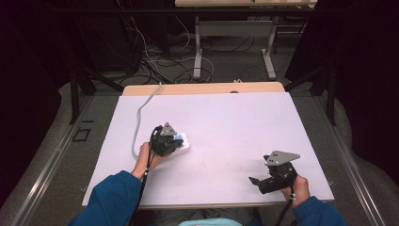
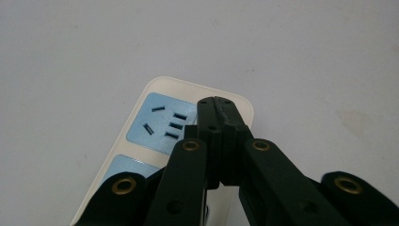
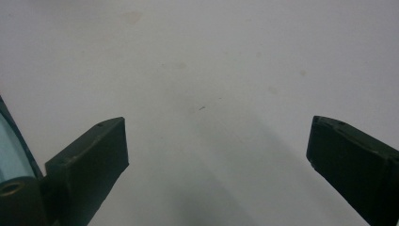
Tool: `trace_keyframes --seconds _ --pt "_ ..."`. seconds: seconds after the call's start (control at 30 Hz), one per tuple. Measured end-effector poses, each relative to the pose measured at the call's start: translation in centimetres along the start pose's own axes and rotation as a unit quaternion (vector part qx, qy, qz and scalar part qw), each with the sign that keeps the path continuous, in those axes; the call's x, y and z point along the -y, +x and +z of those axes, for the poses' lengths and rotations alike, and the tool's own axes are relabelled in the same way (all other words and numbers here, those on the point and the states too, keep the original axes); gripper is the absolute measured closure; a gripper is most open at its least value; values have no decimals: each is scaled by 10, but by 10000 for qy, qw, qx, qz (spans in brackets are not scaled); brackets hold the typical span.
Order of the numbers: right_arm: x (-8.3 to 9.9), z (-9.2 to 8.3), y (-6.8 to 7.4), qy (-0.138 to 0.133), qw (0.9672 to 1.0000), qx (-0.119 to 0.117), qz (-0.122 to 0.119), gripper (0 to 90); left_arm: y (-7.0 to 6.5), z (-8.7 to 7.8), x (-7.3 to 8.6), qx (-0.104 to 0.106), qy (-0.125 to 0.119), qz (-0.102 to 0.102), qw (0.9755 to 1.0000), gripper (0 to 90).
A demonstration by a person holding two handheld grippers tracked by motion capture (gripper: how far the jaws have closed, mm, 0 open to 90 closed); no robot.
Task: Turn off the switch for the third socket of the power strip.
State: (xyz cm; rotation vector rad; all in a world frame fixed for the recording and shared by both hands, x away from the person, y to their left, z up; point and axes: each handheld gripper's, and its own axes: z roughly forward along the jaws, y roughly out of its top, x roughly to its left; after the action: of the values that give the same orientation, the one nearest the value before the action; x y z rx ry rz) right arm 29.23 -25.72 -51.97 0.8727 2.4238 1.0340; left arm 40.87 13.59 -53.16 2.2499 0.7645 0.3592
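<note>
1. From the high view, the left gripper (image 1: 175,142) sits over a white power strip (image 1: 183,141) left of the table's middle, its nose resting on or just above the strip; the exact contact is hidden by the gripper body. A grey cord (image 1: 138,117) runs from the strip toward the far edge of the table (image 1: 226,117).
2. Same view: the right gripper (image 1: 256,181) is held near the front right corner, well apart from the strip, jaws pointing left across the bare board. Its jaw spread is hard to read from up here.
3. Room to move: the white surface is bare between the two grippers and across the whole far half. The right hand is close to the near edge and not far from the right edge; the strip lies well inside every edge.
4. Left gripper view: the two black jaws are pressed tight together, nothing pinched between them. The left gripper (image 2: 217,101) has its tips over the strip (image 2: 155,99), just right of a blue socket face (image 2: 164,123) and near the strip's rounded end. I cannot tell whether the tips touch the plastic or hover. A second blue socket (image 2: 127,165) shows lower down, partly under the jaw links.
5. Right gripper view: the right gripper (image 3: 216,141) has its jaws spread wide, holding nothing, with only bare table (image 3: 202,61) between and beyond them.
</note>
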Motion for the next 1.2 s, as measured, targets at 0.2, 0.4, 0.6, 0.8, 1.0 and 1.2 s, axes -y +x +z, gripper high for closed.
trace_keyframes --seconds 0.2,0.4,0.6,0.8,1.0,1.2 --pt "0 1 0 -51 10000 7 -7 54 0 -1 0 -28 5 2 10000 900" --pt "0 1 0 -52 10000 10 4 54 2 -2 0 -107 -65 -19 9999 895" --pt "-1 1 0 -79 10000 10 -54 54 4 -9 -1 -100 -62 -96 9999 682" --pt "0 0 1 -67 10000 15 21 54 4 -16 -2 -202 -57 -177 9996 345" --pt "0 0 1 -47 10000 -1 24 53 3 -23 1 -289 -33 -178 9994 149" --pt "0 0 1 -74 10000 31 45 52 1 -33 5 -392 24 -213 9990 20"
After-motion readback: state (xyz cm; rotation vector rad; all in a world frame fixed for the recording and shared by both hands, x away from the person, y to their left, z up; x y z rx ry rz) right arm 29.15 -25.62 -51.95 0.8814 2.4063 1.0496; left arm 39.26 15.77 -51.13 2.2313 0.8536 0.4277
